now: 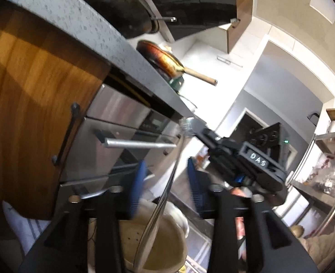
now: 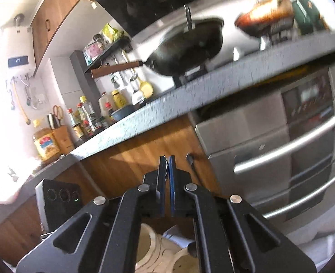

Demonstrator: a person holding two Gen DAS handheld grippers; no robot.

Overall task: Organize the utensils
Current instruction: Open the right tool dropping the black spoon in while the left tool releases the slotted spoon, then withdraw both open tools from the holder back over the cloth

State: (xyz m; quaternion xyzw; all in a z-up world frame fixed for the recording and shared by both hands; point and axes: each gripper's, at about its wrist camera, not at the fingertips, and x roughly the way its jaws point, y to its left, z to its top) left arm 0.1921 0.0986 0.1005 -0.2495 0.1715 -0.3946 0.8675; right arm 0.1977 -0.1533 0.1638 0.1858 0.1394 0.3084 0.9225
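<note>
A long thin metal utensil [image 1: 165, 200] stands nearly upright, its lower part reaching down into a cream perforated holder [image 1: 167, 238]. My left gripper [image 1: 166, 162] is open: its blue pads [image 1: 137, 182] stand on either side of the shaft without pressing on it. My right gripper [image 1: 195, 128] comes in from the right and is shut on the utensil's shiny top end. In the right wrist view the right gripper [image 2: 166, 161] shows its pads shut with only a thin sliver between them, and the cream holder [image 2: 149, 245] lies below.
A speckled grey counter edge [image 1: 87, 29] runs overhead with a black wok [image 1: 121, 6] and a wooden-handled pan [image 1: 165, 61] on the hob. A steel oven with a bar handle [image 1: 140, 145] and a wooden cabinet door [image 1: 30, 113] are close ahead. Bottles [image 2: 85, 118] crowd the far counter.
</note>
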